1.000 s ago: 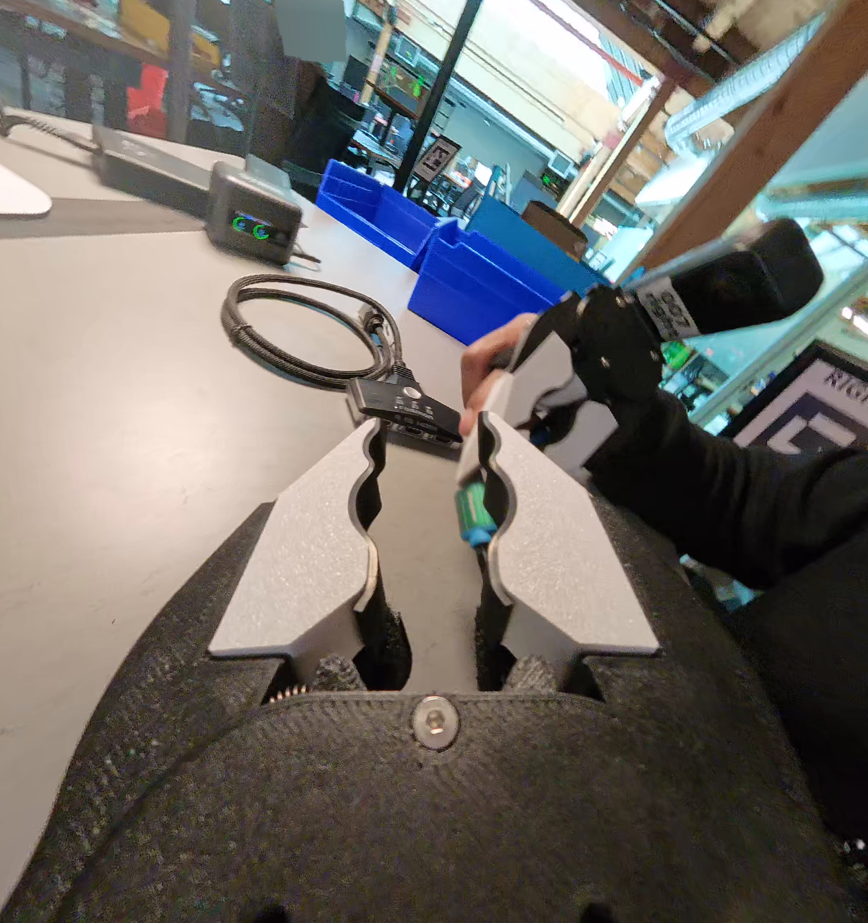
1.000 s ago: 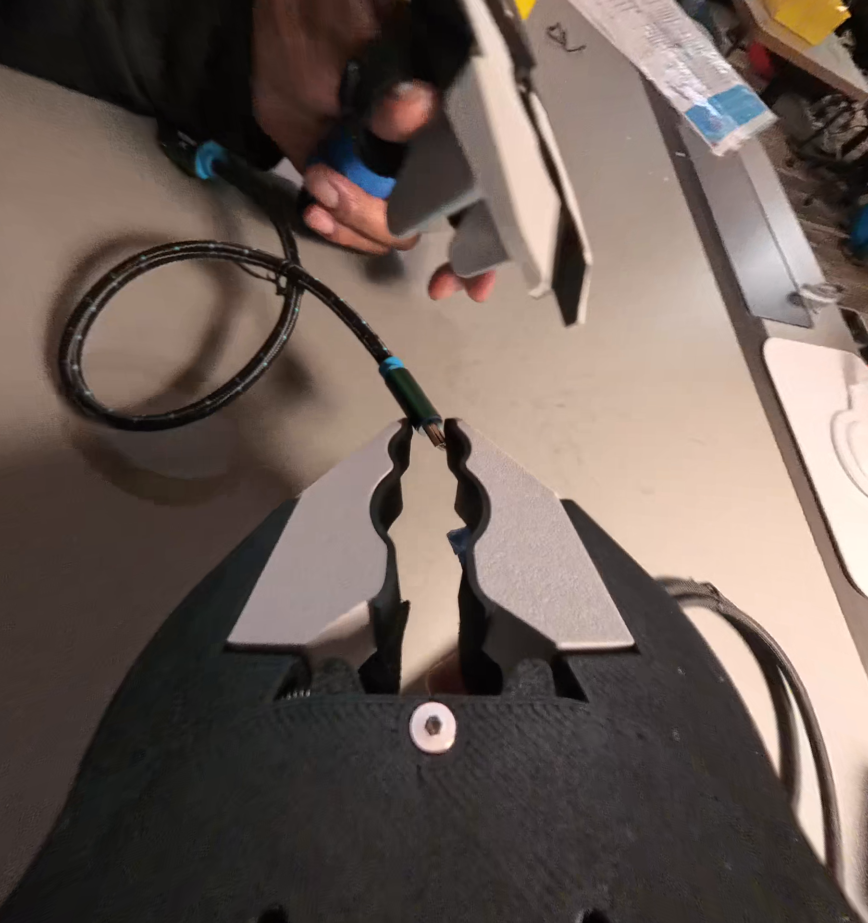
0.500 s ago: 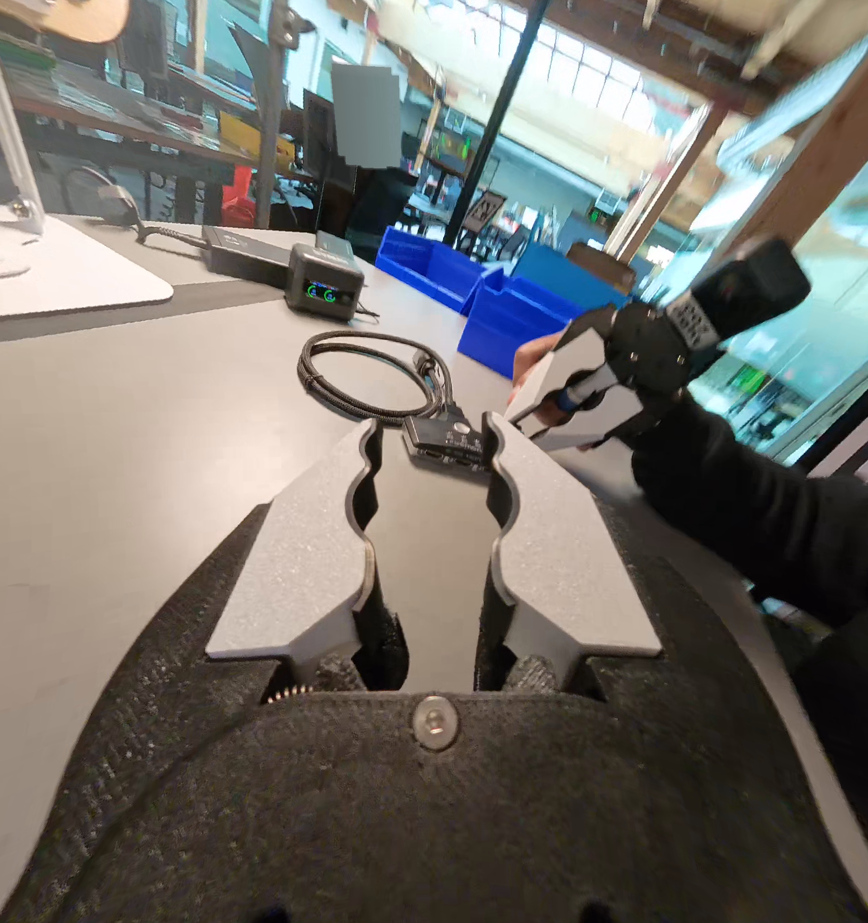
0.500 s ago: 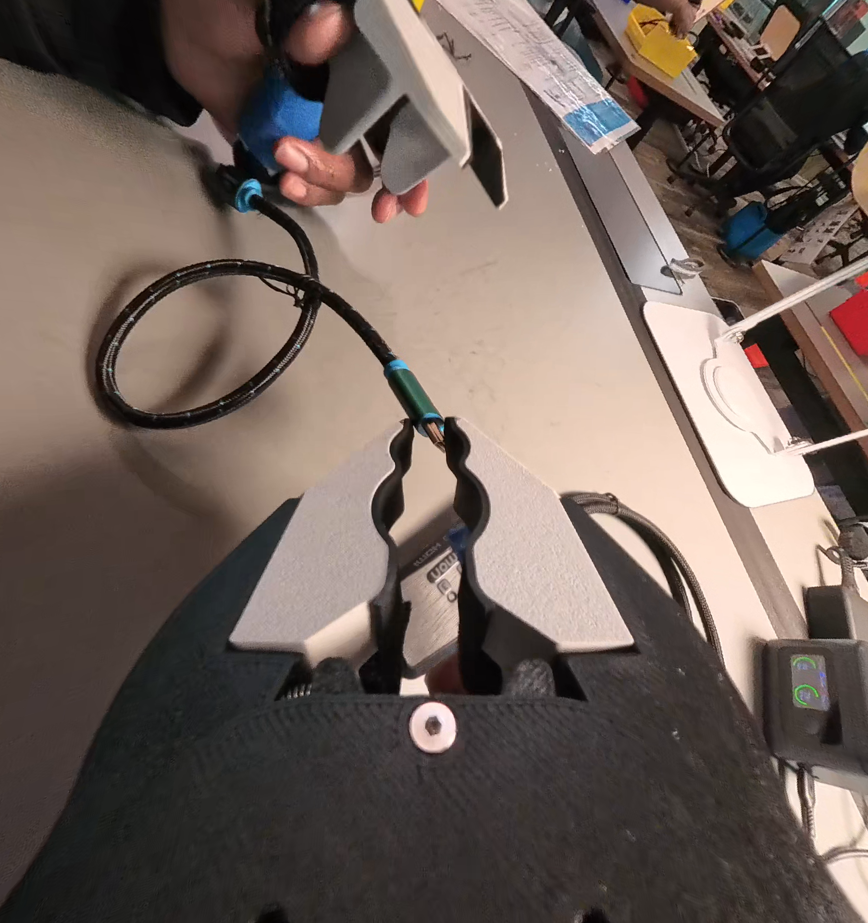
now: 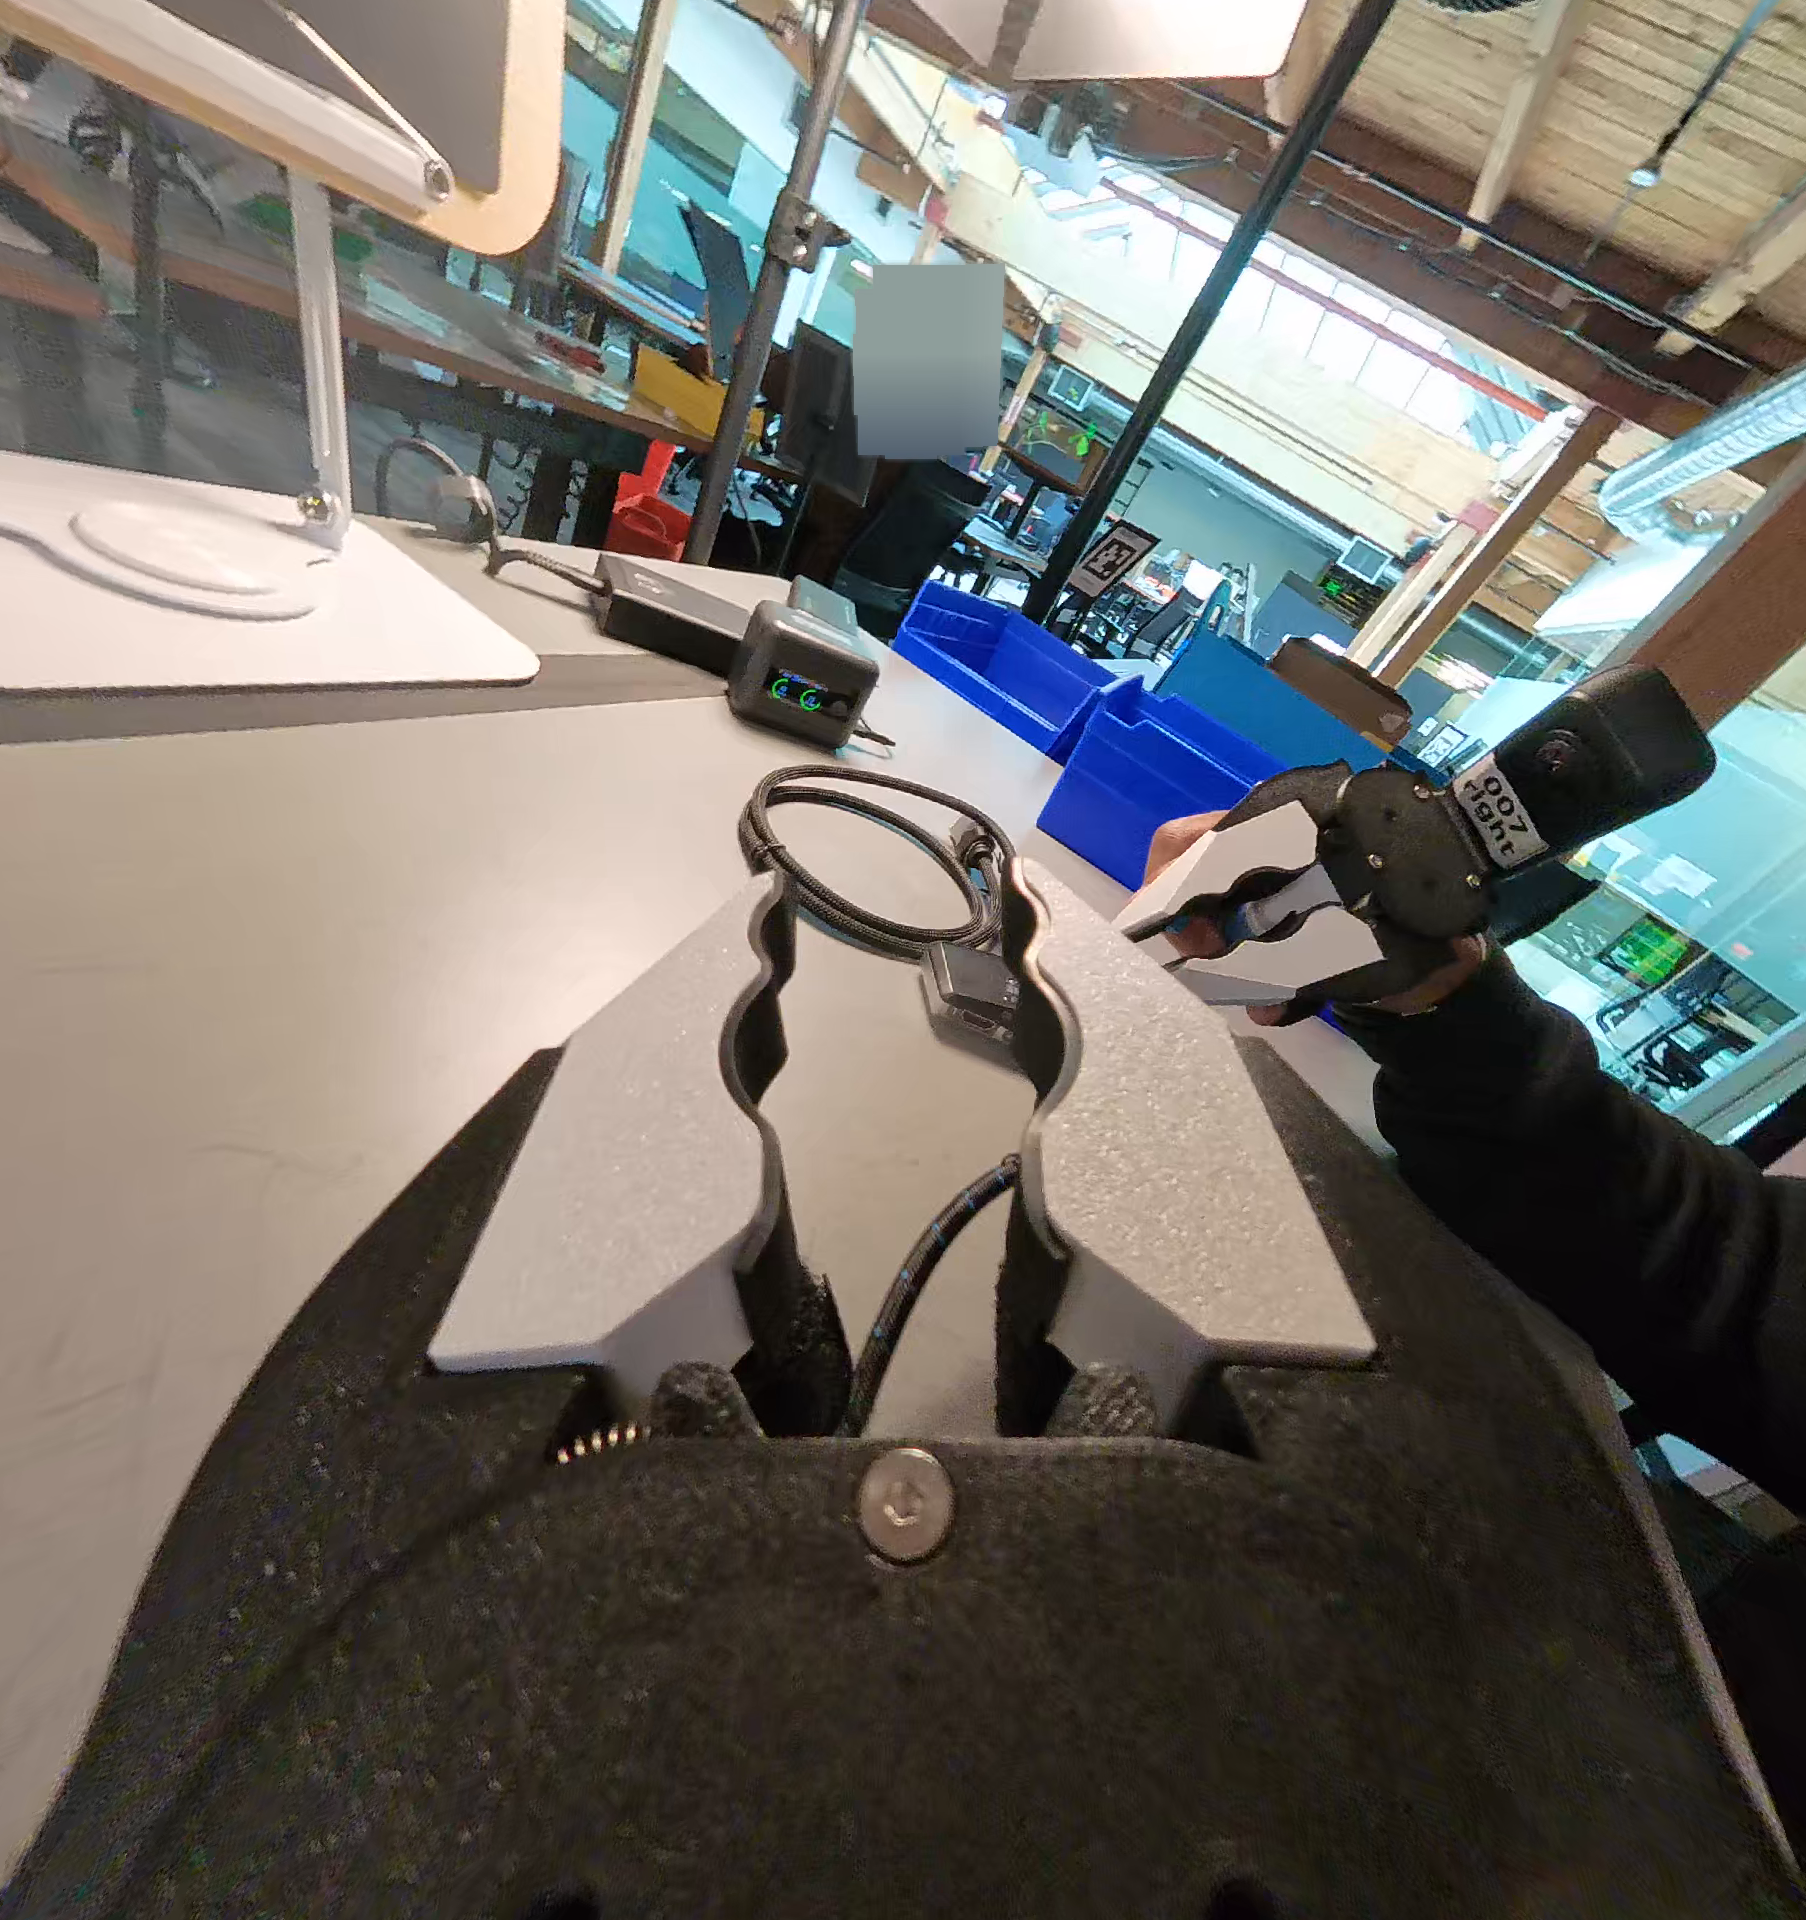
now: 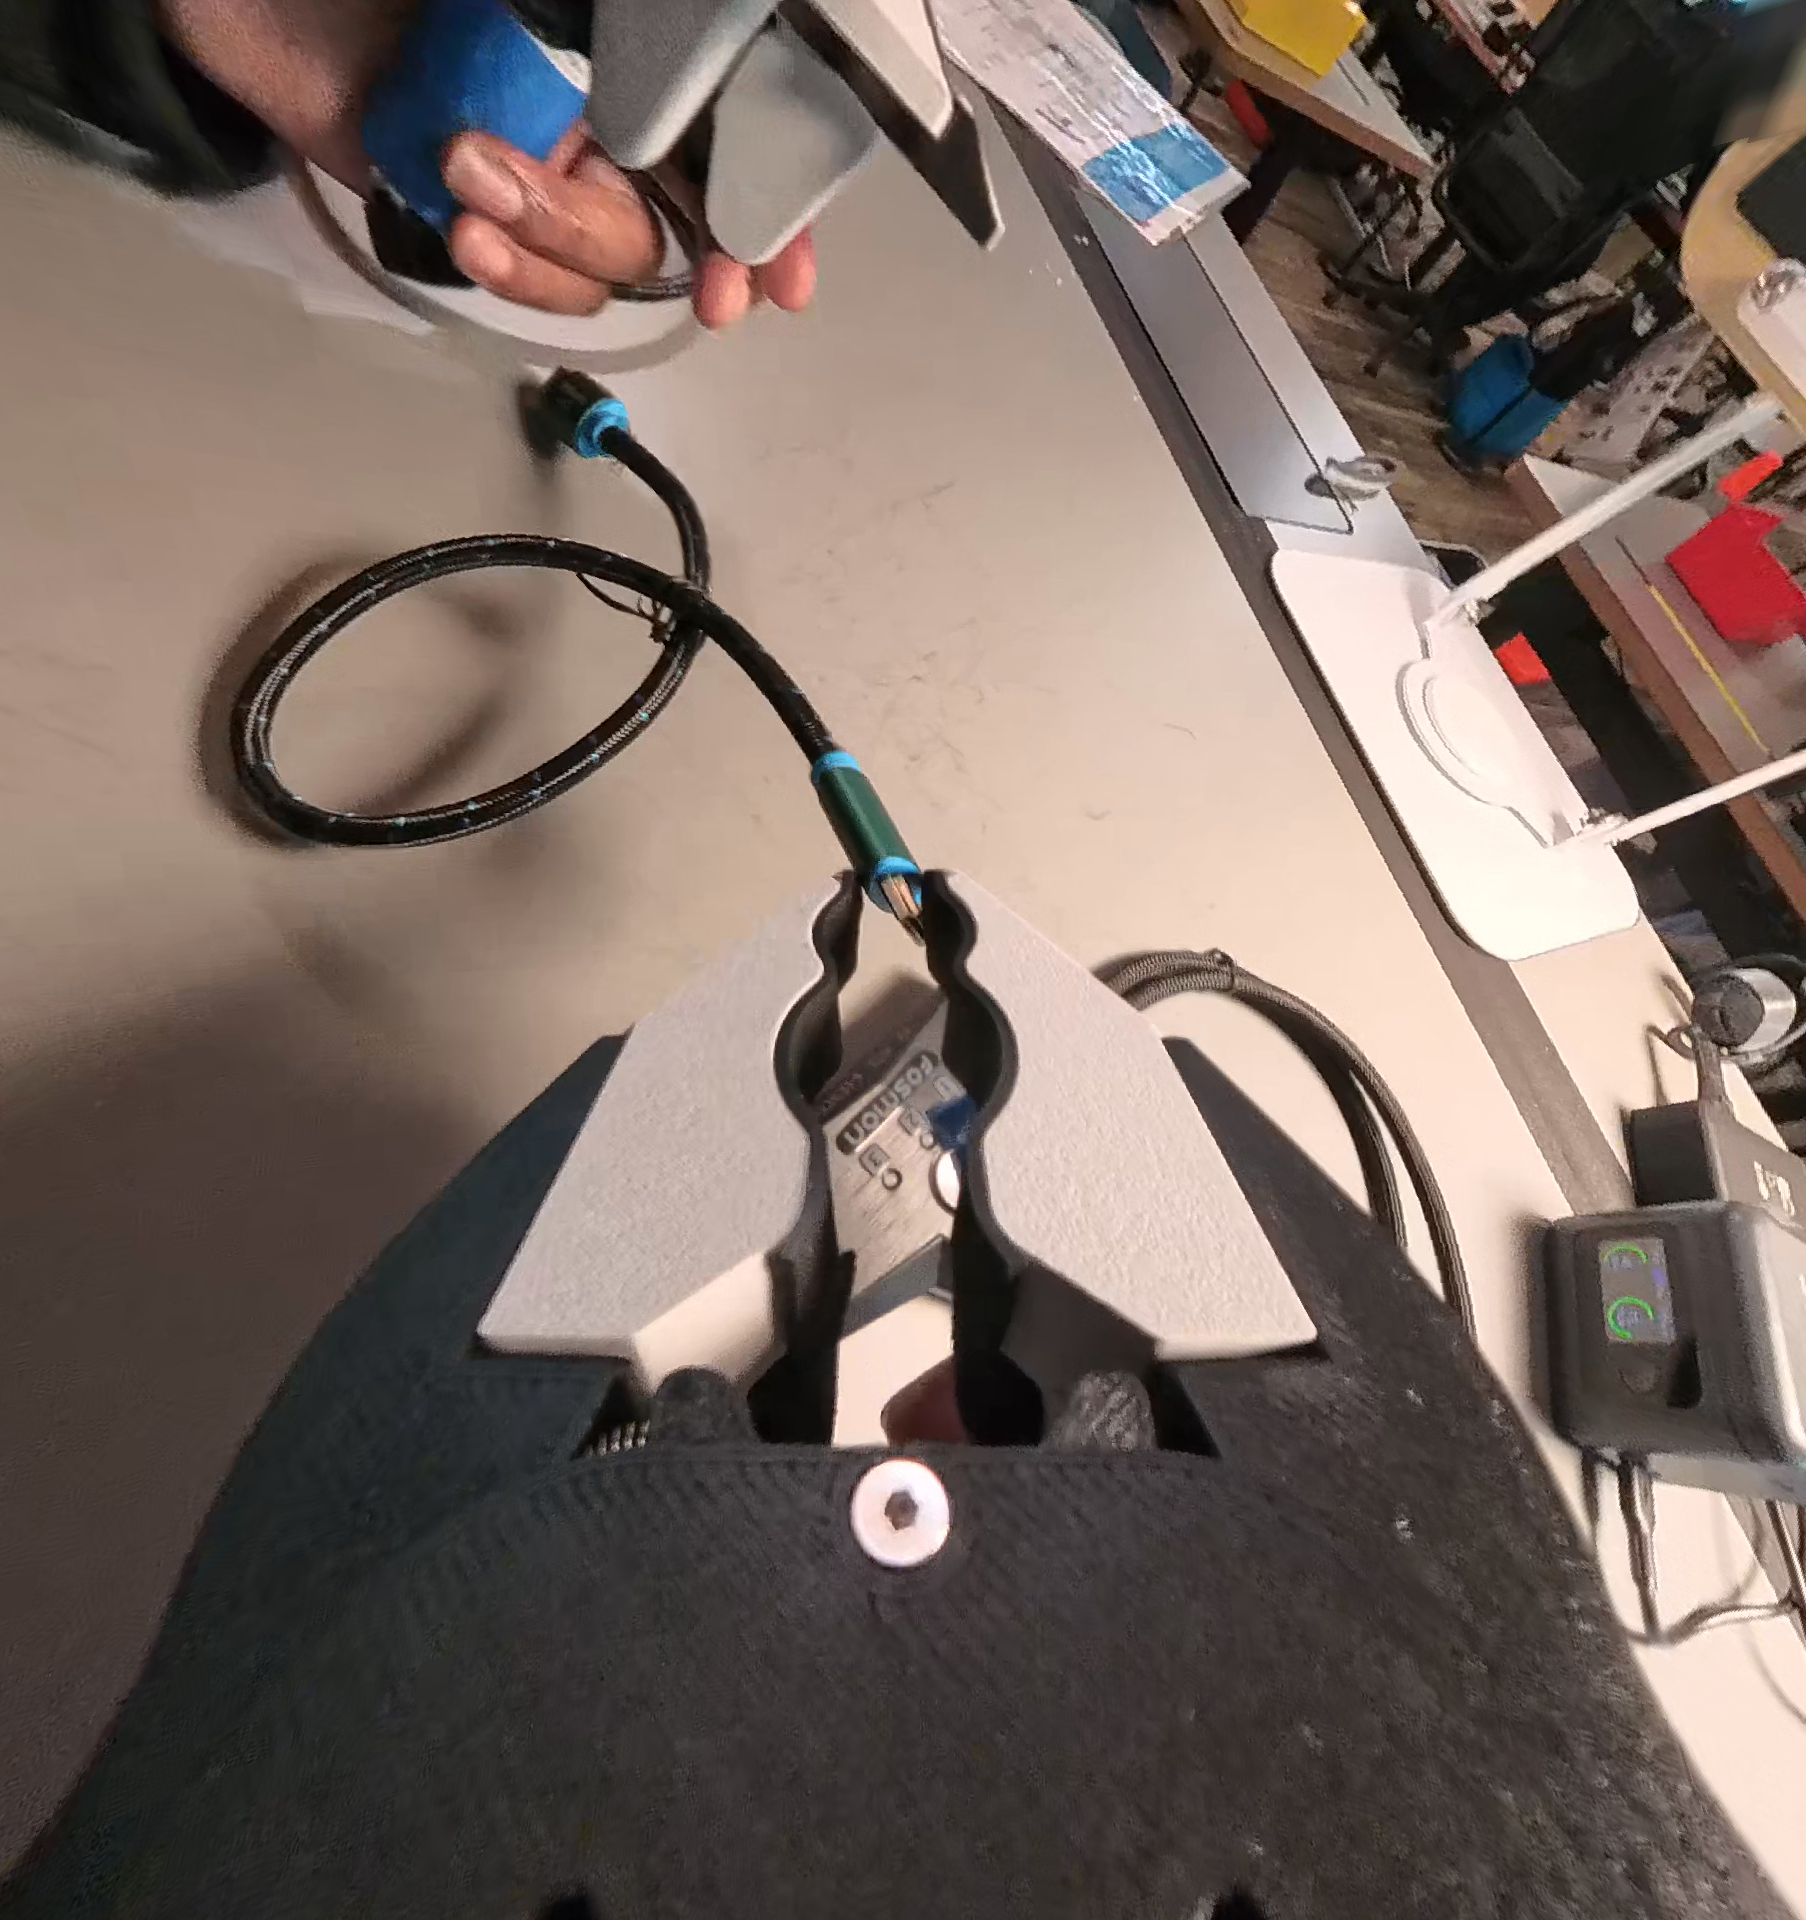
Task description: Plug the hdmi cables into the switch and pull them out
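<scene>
The HDMI plug (image 6: pixel 868 831) sits pinched at my right gripper's (image 6: pixel 891 902) tips; the switch (image 5: pixel 966 982) lies beyond my left gripper (image 5: pixel 894 904), spread wide and empty.

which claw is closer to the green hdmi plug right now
Right. The right claw pinches the metal tip of the green hdmi plug between its fingertips. The left claw is open and apart from it, pointing toward the switch.
</scene>
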